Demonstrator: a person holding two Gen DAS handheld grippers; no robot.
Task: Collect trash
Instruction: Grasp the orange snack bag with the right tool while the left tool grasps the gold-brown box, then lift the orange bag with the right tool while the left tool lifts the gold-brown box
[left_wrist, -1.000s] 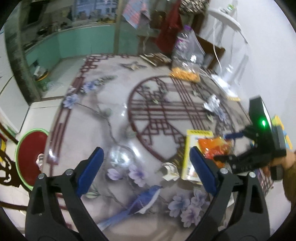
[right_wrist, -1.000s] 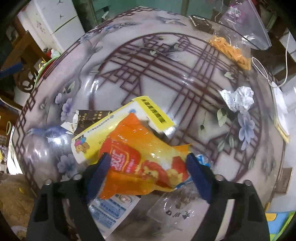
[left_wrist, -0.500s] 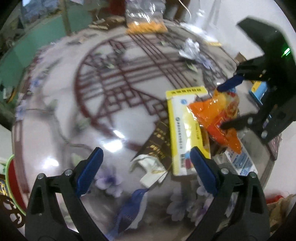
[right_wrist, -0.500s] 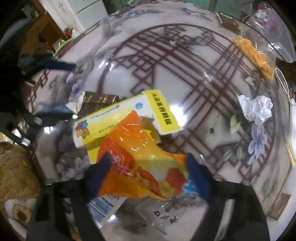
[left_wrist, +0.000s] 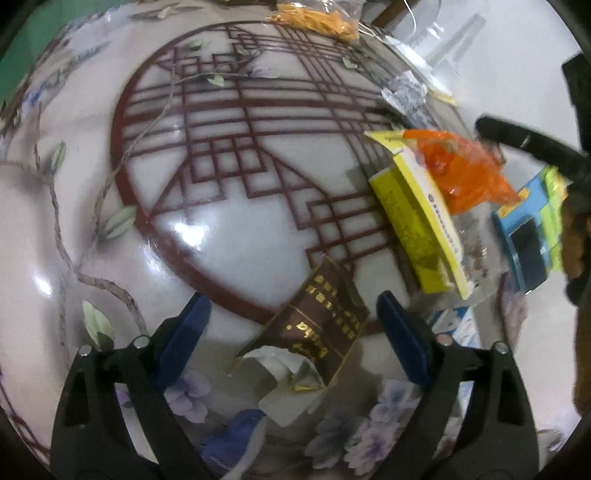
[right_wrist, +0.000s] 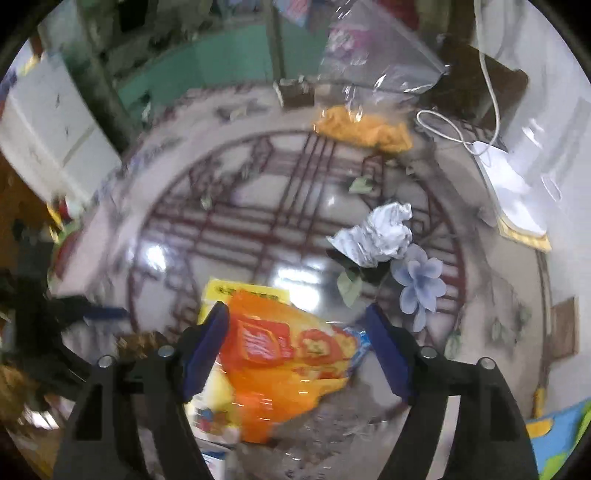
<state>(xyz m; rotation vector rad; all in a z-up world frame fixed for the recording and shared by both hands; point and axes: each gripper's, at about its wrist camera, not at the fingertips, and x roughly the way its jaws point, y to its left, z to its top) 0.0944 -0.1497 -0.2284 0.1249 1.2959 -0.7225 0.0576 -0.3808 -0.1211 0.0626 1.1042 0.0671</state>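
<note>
1. Dropping lower, the left gripper (left_wrist: 291, 325) now frames the brown carton (left_wrist: 317, 332) on the desk (left_wrist: 221, 206), jaws wide but closing; it looks light and crushable, so pinch its flat sides.
2. Right gripper (right_wrist: 295, 343): jaws opening around the orange wrapper (right_wrist: 280, 362), slippery and soft.

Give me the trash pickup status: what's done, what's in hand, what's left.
Done: nothing visibly collected. In hand: orange snack wrapper sits between the right claw, whose jaws are opening; left claw, closing, straddles the brown box without touching. Left: yellow box, crumpled paper.
</note>
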